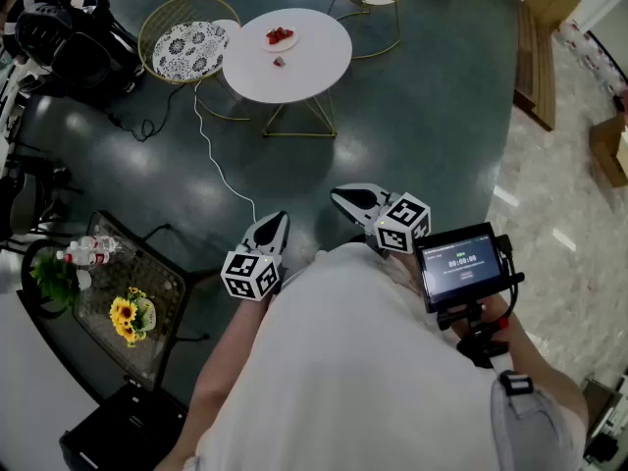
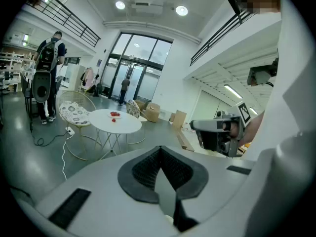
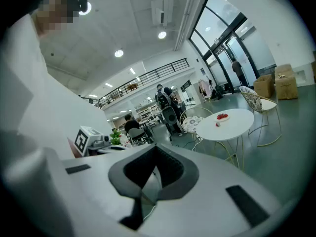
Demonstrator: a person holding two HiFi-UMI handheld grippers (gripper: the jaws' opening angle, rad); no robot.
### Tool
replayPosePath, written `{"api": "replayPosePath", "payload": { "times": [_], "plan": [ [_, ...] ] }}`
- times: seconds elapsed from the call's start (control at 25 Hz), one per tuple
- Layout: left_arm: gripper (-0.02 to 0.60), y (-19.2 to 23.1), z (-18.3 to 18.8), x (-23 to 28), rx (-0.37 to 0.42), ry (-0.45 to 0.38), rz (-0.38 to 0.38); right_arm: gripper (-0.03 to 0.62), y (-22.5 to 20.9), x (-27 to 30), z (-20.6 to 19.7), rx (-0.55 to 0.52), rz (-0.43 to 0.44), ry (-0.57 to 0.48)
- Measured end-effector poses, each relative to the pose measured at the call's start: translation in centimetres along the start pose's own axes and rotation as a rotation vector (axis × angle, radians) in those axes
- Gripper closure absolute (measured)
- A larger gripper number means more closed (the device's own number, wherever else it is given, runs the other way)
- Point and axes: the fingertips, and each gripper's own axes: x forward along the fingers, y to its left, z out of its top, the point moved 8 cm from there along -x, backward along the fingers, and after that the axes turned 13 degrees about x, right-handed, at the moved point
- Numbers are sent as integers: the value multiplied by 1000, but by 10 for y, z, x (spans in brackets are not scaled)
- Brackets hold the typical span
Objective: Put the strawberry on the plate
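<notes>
Left gripper [image 1: 272, 226], right gripper [image 1: 350, 200]: both are being held clenched on nothing, close to the body, presumably for the approach.

Strawberry [image 1: 280, 63]: is being left loose on the round table [image 1: 319, 62], well ahead of the fingers [image 1: 279, 220], just beside the plate [image 1: 268, 43] meant for it.

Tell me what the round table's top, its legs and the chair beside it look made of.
Table top: smooth matte white, likely painted wood or laminate; no grain shows.
Legs: thin gold-coloured rods, probably metal wire.
Chair: same gold wire frame, with a black-and-white patterned cushion, apparently fabric.
</notes>
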Motion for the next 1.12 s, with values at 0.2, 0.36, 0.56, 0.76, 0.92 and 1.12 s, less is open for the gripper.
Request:
{"api": "replayPosePath", "payload": {
  "times": [0.2,0.36,0.56,0.76,0.92,1.12],
  "plan": [
    [575,-5,-4,6,-21,4,9,588,-4,-8,0,4,20,-13],
    [575,-8,-12,20,-31,14,-14,588,-12,-10,-4,14,-15,-13],
    [575,-44,4,31,-17,14,-37,588,-10,-48,2,25,-38,-19],
    [575,-57,11,38,-18,20,-30,588,-17,-69,5,45,-62,-30],
    [575,-51,11,37,-20,22,-22,588,-21,-61,2,53,-67,-19],
    [575,-42,11,34,-16,34,-21,588,-22,-52,5,50,-84,-32]
  ]
}}
